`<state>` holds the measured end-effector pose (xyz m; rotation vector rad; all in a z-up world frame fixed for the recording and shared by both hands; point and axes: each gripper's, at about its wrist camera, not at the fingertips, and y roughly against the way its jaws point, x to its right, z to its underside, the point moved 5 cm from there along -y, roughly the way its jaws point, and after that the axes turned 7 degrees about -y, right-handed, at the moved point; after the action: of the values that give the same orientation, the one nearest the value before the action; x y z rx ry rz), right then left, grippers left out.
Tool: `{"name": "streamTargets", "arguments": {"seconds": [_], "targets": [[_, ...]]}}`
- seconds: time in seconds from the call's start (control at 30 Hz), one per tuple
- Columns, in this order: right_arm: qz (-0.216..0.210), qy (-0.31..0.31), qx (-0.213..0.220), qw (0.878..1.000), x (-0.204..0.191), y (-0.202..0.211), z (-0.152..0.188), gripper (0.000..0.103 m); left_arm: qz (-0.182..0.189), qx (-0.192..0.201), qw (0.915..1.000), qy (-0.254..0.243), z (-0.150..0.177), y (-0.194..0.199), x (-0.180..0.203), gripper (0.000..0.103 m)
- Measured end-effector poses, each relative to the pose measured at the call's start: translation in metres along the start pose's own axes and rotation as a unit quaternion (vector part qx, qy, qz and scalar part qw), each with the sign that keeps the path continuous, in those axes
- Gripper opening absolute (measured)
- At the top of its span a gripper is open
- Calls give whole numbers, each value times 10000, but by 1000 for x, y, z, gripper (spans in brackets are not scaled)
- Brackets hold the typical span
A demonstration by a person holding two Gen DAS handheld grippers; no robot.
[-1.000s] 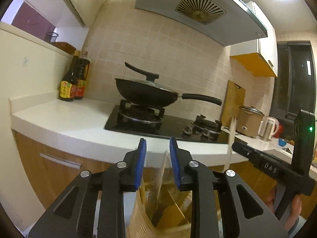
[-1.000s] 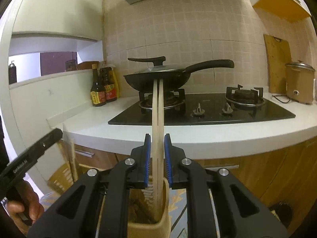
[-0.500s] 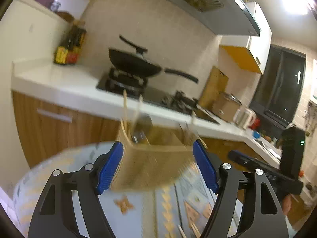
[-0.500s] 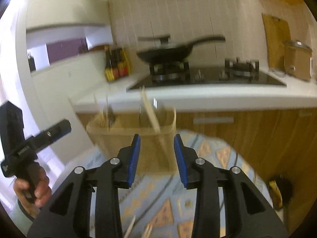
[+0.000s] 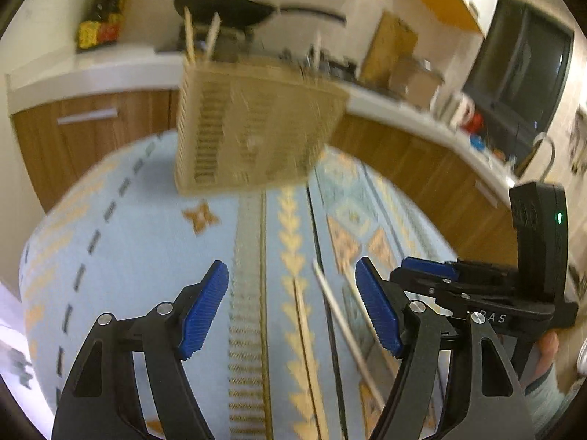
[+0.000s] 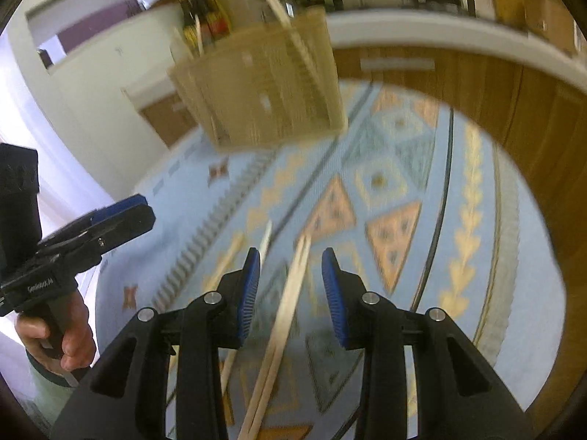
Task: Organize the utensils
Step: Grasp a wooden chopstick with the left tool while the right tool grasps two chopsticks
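Note:
A tan slatted utensil holder (image 5: 253, 128) stands on the patterned blue tablecloth (image 5: 121, 242); it also shows in the right wrist view (image 6: 264, 84), with chopsticks standing in it. My left gripper (image 5: 291, 311) is open and empty above loose chopsticks (image 5: 308, 352) lying on the cloth. My right gripper (image 6: 291, 293) is open, its jaws on either side of a pair of wooden chopsticks (image 6: 284, 326) lying on the cloth, not gripping them. Both views are motion-blurred.
Behind the table is a white counter (image 5: 110, 66) with a black wok (image 5: 227, 3), sauce bottles (image 5: 101, 18) and wooden cabinets (image 6: 477, 84). The right gripper's body (image 5: 495, 300) is at my left view's right edge, and the left gripper (image 6: 73, 234) at the right view's left.
The right gripper let go of the chopsticks it held in the holder. Both grippers opened, drew back from the holder and dropped low over the chopsticks lying on the tablecloth.

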<state>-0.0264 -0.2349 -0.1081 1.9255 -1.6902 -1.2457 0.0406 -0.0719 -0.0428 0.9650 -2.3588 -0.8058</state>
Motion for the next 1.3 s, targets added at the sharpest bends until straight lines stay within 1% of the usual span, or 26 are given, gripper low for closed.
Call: {"name": "streamTargets", "arguments": {"seconds": [0.07, 0.1, 0.13, 0.17, 0.23, 0.27, 0.33, 0.43, 0.57, 0.67, 0.73, 0.77, 0.8, 0.83, 0.9, 0.93, 1.0, 1.1, 1.17, 1.2, 1.3], "targets": [[145, -41, -342, 9993, 1, -10, 14, 31, 33, -287, 9995, -154, 12, -10, 6, 67], [217, -104, -593, 9979, 3, -17, 21, 32, 55, -396, 9990, -211, 17, -13, 9, 65], [176, -164, -751, 9969, 4, -21, 27, 31, 68, -500, 9984, -255, 21, -17, 12, 61], [164, -198, -762, 9968, 3, -22, 32, 31, 73, -610, 9977, -287, 25, -21, 14, 60], [405, -116, -739, 9964, -1, -20, 36, 31, 72, -815, 9960, -349, 34, -28, 17, 56], [450, -103, -748, 9961, -4, -19, 37, 31, 50, -904, 9951, -390, 37, -31, 19, 54], [414, -117, -835, 9956, -8, -21, 40, 31, -59, -1102, 9924, -538, 44, -37, 22, 46], [703, 39, -789, 9944, -16, -22, 44, 31, -124, -1283, 9896, -644, 49, -44, 28, 38], [888, 163, -726, 9933, -19, -23, 45, 31, -229, -1313, 9884, -727, 50, -48, 31, 38], [1033, 300, -649, 9921, -22, -24, 47, 31, -351, -1325, 9871, -826, 49, -48, 34, 35], [1181, 436, -576, 9904, -25, -27, 48, 28, -435, -1320, 9862, -900, 49, -48, 35, 34], [1324, 562, -510, 9883, -27, -27, 50, 26, -484, -1316, 9856, -947, 50, -48, 36, 34], [1348, 610, -485, 9878, -28, -26, 50, 24, -520, -1315, 9851, -983, 49, -49, 37, 34], [1344, 643, -474, 9877, -28, -26, 51, 23, -543, -1315, 9846, -1013, 49, -49, 38, 34], [1314, 712, -491, 9875, -28, -25, 53, 17, -621, -1322, 9831, -1100, 49, -50, 40, 34], [1297, 751, -507, 9874, -28, -24, 53, 16, -680, -1329, 9821, -1151, 49, -50, 40, 32], [1275, 768, -545, 9874, -26, -23, 54, 12, -889, -1370, 9774, -1342, 51, -51, 43, 29], [1235, 756, -580, 9878, -23, -21, 54, 11, -1000, -1407, 9732, -1519, 52, -52, 49, 23], [1199, 700, -586, 9886, -21, -20, 54, 11, -1015, -1416, 9725, -1544, 52, -52, 49, 21], [1211, 693, -581, 9885, -20, -20, 54, 11, -991, -1418, 9728, -1541, 52, -52, 49, 19], [1196, 706, -584, 9886, -18, -19, 54, 11, -999, -1423, 9722, -1566, 52, -53, 51, 17]]}}
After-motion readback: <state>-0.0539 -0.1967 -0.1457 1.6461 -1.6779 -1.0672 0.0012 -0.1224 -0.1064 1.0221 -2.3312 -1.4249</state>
